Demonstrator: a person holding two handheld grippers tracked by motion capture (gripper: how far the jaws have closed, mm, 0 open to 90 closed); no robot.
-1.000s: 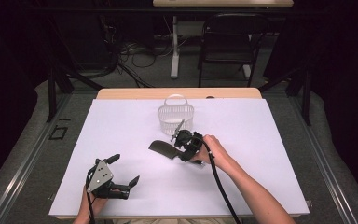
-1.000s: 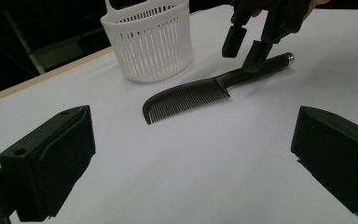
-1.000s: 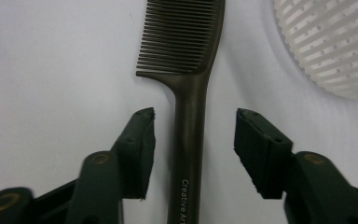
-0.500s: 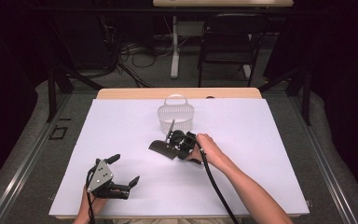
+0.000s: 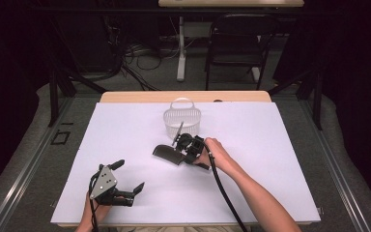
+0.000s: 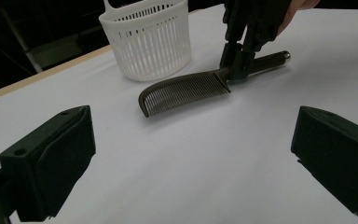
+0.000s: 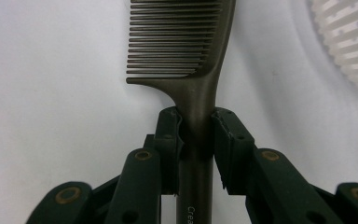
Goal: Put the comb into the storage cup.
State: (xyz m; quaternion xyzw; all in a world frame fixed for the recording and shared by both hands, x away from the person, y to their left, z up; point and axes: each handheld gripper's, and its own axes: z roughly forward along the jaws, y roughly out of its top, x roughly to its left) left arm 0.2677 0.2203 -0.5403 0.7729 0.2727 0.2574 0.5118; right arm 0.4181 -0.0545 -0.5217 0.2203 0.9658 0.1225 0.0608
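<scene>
Sliding left across the table (image 5: 270, 145), the right gripper (image 7: 196, 130) pinches the comb (image 6: 186, 91) — white basket (image 5: 182, 121) just behind; left gripper (image 5: 125, 181) spread wide.

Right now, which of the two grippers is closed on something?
The right gripper: its jaws clamp the handle of the dark comb beside the white basket. The left gripper hangs wide open, holding nothing.

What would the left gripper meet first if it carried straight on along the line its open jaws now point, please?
Probably the comb. In the left gripper view it lies across bare table ahead of the left gripper, with the white basket behind it. The right gripper clamps its handle. Depth is unclear.
</scene>
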